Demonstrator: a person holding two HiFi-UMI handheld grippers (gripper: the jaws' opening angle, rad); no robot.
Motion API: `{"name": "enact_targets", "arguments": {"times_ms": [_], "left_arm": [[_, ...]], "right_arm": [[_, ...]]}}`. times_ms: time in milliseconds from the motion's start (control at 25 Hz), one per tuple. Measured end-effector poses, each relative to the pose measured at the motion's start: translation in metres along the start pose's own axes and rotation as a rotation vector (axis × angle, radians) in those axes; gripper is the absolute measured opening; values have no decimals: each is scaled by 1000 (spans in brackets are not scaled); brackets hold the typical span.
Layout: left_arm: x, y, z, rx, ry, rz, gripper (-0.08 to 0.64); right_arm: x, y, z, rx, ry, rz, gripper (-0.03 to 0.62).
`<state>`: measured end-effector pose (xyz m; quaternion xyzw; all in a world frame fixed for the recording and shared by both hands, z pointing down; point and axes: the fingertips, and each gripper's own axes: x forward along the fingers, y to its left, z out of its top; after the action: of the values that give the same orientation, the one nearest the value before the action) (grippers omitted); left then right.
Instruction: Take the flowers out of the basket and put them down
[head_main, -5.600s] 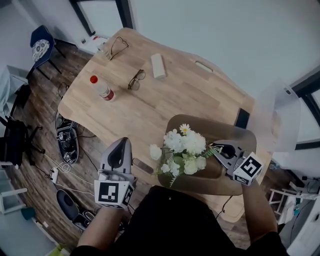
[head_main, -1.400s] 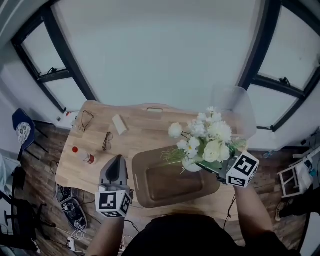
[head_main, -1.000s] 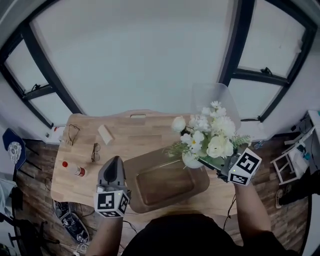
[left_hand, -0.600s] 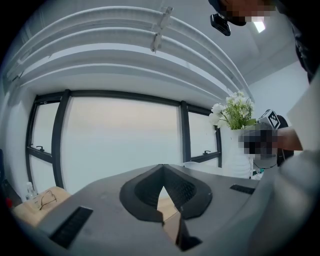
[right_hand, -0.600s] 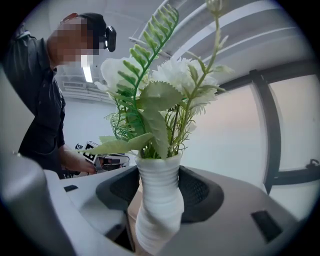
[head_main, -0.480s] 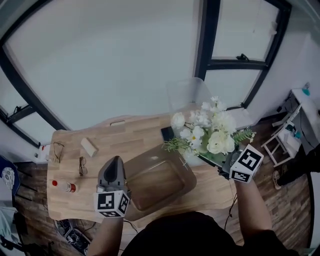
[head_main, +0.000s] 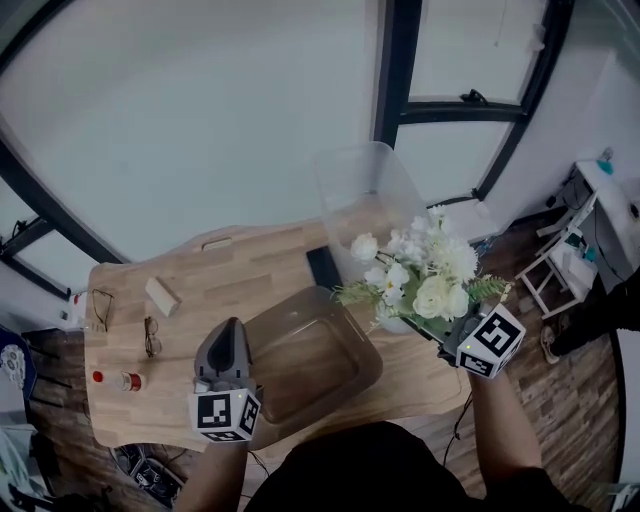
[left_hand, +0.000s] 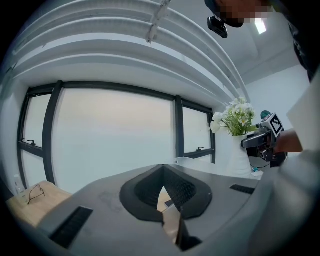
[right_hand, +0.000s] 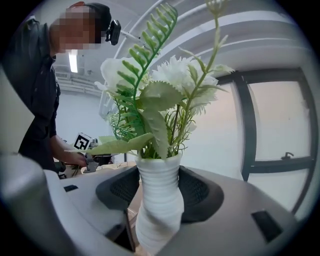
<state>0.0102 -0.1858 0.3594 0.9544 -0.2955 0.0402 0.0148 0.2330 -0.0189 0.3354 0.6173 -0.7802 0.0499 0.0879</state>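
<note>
White flowers (head_main: 420, 275) in a ribbed white vase (right_hand: 157, 200) hang in the air over the right end of the table (head_main: 230, 270). They are clear of the brown basket (head_main: 300, 312), which sits empty near the middle. The right gripper (head_main: 440, 333) has its jaws spread wide round the vase's body, pads pressed on either side. The left gripper (head_main: 228, 335) hovers just beside the basket's left edge, its jaws closed together on nothing. I'd say the taking-out is done and the putting-down is the step in hand. The next move calls for a bare patch of wood. The spot just right of the basket looks free, while a clear bin (head_main: 365, 190) and a dark phone (head_main: 322, 265) crowd the far side. The vase wants lowering level until its base sits flat. Only then should the jaws ease off, since that top-heavy bunch could tip it.
</note>
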Motion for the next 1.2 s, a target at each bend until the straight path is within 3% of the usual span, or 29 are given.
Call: {"name": "enact_targets", "arguments": {"times_ms": [800, 1040, 1200], "left_arm": [[20, -36, -31, 47, 64, -12, 5], [22, -42, -45, 23, 93, -5, 5], [25, -43, -50, 18, 103, 2, 5]], "right_arm": [[3, -7, -110, 49, 75, -60, 264], [6, -10, -138, 58, 88, -86, 264], [10, -15, -153, 72, 41, -89, 264]]}}
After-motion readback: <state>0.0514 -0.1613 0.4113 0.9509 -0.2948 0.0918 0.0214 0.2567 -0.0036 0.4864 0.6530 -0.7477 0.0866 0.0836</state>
